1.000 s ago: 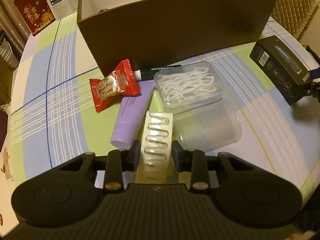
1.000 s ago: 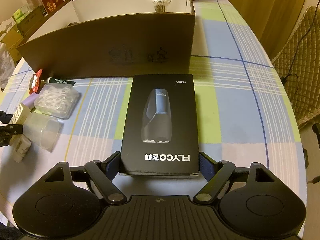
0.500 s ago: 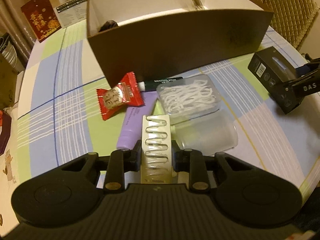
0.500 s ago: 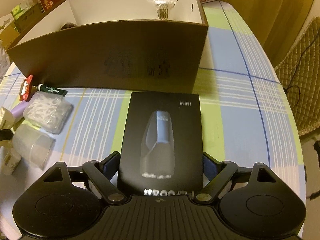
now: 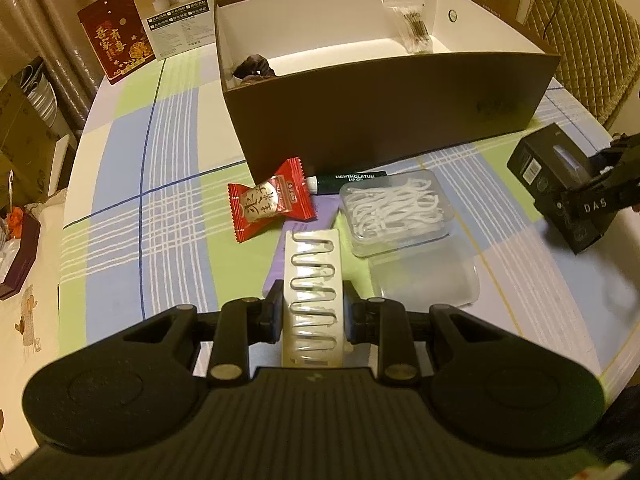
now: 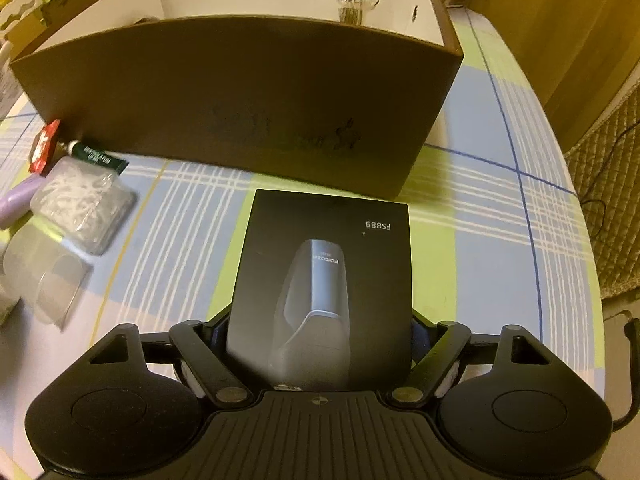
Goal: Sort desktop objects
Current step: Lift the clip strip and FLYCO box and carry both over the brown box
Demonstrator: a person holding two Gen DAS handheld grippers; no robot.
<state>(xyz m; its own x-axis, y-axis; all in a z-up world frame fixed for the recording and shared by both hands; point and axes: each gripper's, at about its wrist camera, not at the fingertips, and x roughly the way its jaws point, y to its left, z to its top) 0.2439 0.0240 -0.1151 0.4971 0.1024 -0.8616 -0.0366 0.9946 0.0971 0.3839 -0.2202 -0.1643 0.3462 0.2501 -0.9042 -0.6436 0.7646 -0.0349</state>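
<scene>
My left gripper (image 5: 312,312) is shut on a cream box of paper clips (image 5: 313,280) and holds it above the table, short of the brown storage box (image 5: 384,120). My right gripper (image 6: 320,344) is shut on a black shaver box (image 6: 324,280), lifted in front of the same storage box (image 6: 240,96); it also shows in the left wrist view (image 5: 560,188). Inside the storage box lie a dark item (image 5: 252,70) and a clear bag of pins (image 5: 412,20).
On the checked tablecloth lie a red candy packet (image 5: 270,204), a green lip balm tube (image 5: 348,180), a purple tube (image 6: 16,204), a clear case of floss picks (image 5: 394,210) and an empty clear lid (image 5: 424,280). Cartons stand behind the storage box.
Both grippers have lifted their boxes off the table and moved toward the storage box. Its inside now shows more fully in the left wrist view.
</scene>
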